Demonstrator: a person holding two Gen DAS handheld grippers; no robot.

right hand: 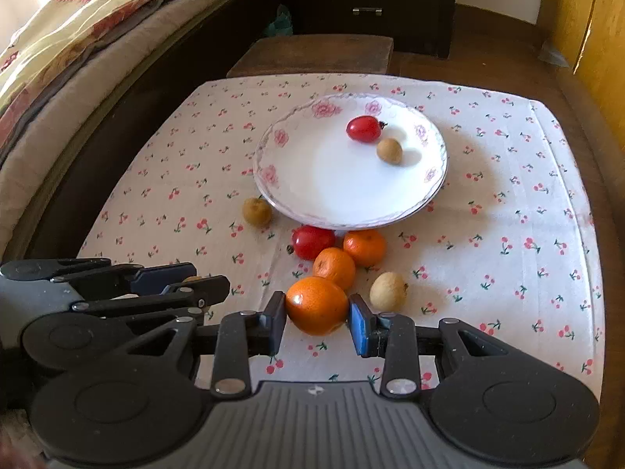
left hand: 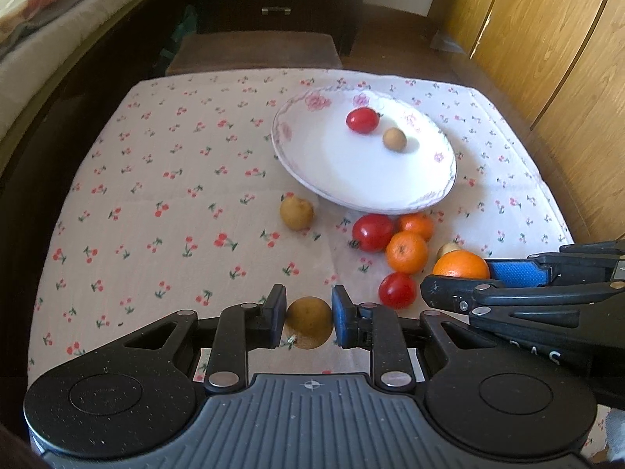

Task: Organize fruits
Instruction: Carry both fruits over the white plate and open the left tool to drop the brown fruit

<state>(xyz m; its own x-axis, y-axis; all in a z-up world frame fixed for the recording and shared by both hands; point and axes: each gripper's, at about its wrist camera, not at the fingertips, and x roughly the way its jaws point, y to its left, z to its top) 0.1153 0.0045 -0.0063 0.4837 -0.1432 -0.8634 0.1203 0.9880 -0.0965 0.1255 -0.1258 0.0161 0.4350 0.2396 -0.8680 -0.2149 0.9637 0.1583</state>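
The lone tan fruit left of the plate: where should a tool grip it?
Grip the tan fruit across its round middle, coming from above. Cloth is open on its left and near sides; the plate rim crowds its right, so set the fingers front and back.

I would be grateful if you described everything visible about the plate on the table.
The plate is round, shallow and white, glossy like porcelain, with pink flowers and a thin scalloped line around its rim. It appears to sit on a second, matching plate, upright and level on the cherry-print tablecloth, toward the far middle. It holds a red cherry tomato and a small tan fruit, side by side. Neither gripper touches it.
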